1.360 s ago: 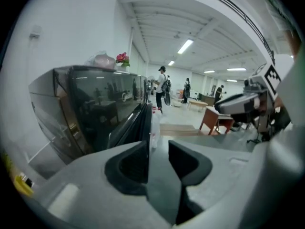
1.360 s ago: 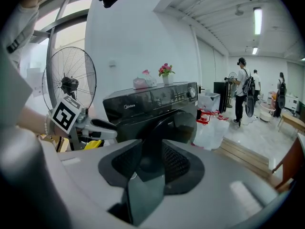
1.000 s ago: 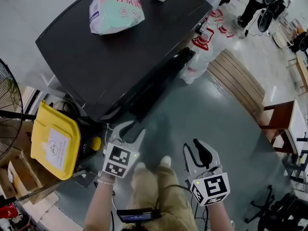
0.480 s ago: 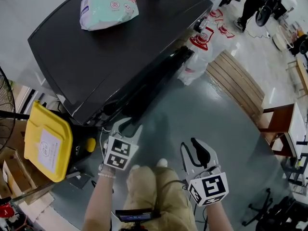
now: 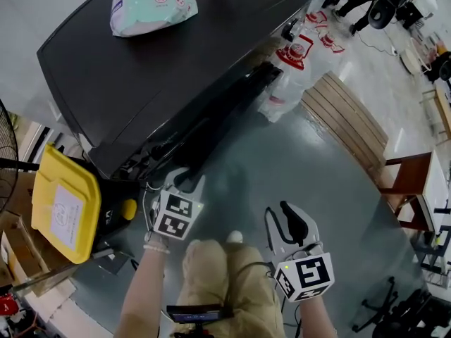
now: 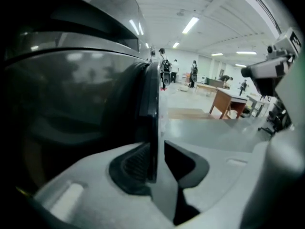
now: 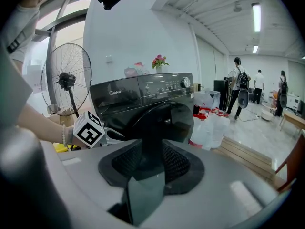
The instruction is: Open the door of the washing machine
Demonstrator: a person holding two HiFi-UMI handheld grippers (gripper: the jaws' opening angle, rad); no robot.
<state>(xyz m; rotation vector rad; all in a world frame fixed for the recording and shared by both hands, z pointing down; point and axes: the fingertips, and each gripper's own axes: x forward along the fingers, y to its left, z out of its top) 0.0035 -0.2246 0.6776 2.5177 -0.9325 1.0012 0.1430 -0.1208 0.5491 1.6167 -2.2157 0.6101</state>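
Note:
The black front-loading washing machine (image 5: 176, 62) fills the upper left of the head view, and its round door (image 5: 225, 111) juts out toward the floor. My left gripper (image 5: 184, 182) is at the door's near edge. In the left gripper view the thin door edge (image 6: 151, 109) stands between the jaws of the left gripper (image 6: 159, 161), which are closing. The left pad is against the edge and a slit of floor shows on the right. My right gripper (image 5: 290, 217) hangs lower right, away from the machine, jaws apart and empty. The right gripper view shows the door (image 7: 164, 120) beyond the right gripper (image 7: 148, 163).
A yellow bin (image 5: 63, 210) stands left of the machine. A pastel bag (image 5: 151, 2) lies on the machine's top. White printed bags (image 5: 296, 69) and a wooden pallet (image 5: 349, 118) lie to the right, with a brown table (image 5: 416, 182) beyond. A fan (image 7: 66, 80) stands behind; people walk far off.
My left gripper has sunk toward the door's edge and its jaws have narrowed around it. The right gripper has hardly moved.

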